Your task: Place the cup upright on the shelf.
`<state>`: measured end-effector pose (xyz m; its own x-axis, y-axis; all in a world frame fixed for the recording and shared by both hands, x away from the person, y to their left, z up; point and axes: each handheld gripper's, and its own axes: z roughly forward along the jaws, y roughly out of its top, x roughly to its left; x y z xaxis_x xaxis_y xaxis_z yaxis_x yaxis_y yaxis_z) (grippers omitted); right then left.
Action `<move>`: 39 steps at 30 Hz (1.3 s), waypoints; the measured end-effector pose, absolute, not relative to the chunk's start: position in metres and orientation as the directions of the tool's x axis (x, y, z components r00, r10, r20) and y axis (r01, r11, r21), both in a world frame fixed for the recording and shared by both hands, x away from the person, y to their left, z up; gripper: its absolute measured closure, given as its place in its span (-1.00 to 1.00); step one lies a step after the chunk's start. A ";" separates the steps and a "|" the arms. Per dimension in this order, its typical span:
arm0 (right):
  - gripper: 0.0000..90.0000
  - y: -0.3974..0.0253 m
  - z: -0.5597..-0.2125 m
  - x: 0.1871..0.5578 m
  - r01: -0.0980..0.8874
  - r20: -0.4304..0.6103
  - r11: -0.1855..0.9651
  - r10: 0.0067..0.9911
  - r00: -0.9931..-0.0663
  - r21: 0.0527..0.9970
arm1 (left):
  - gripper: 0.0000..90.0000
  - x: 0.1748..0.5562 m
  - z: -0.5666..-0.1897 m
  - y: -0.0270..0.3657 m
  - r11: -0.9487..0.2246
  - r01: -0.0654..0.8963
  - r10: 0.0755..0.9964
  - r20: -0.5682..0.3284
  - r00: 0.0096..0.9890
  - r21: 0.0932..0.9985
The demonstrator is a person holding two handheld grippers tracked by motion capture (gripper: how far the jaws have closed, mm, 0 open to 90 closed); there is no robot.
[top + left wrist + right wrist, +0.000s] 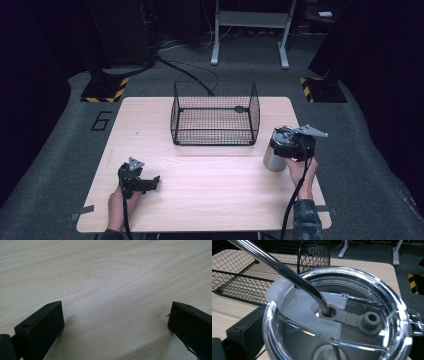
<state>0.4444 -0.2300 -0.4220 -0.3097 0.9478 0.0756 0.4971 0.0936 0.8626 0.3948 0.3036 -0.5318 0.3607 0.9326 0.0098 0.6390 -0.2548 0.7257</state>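
1. At the right edge of the pale wooden table (200,190), a shiny steel tumbler with a clear plastic lid (274,154) stands upright, and my right gripper (295,142) is clamped round its upper part, one black jaw on each side.
2. In the right gripper view, the clear lid (352,315) looms close to the lens; a bent metal straw (287,272) runs down through its grey centre hole, and a grey rubber plug (369,321) sits just beside that hole.
3. One black jaw presses against the tumbler's side at the lower left of that view; the other is hidden behind the lid.
4. Just beyond the tumbler, toward the table's far side, stands a black wire-mesh basket (215,112), near it but not touching.
5. Well apart, near the table's front left corner, my left gripper (142,181) rests low over the wood in the person's left hand (120,205).
6. In the left gripper view, its black fingers (42,325) are spread wide, with bare wood grain between them and nothing held.
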 end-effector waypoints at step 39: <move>-0.93 -0.225 -0.398 0.432 0.442 0.043 0.106 0.948 -0.315 0.891 | -0.99 0.395 -0.531 0.304 -0.268 0.641 0.929 0.017 0.369 0.719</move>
<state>0.4319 -0.2254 -0.3984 -0.3145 0.9483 0.0430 0.4419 0.1062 0.8908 0.3947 0.3044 -0.5313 0.3687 0.9294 0.0170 0.6411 -0.2676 0.7193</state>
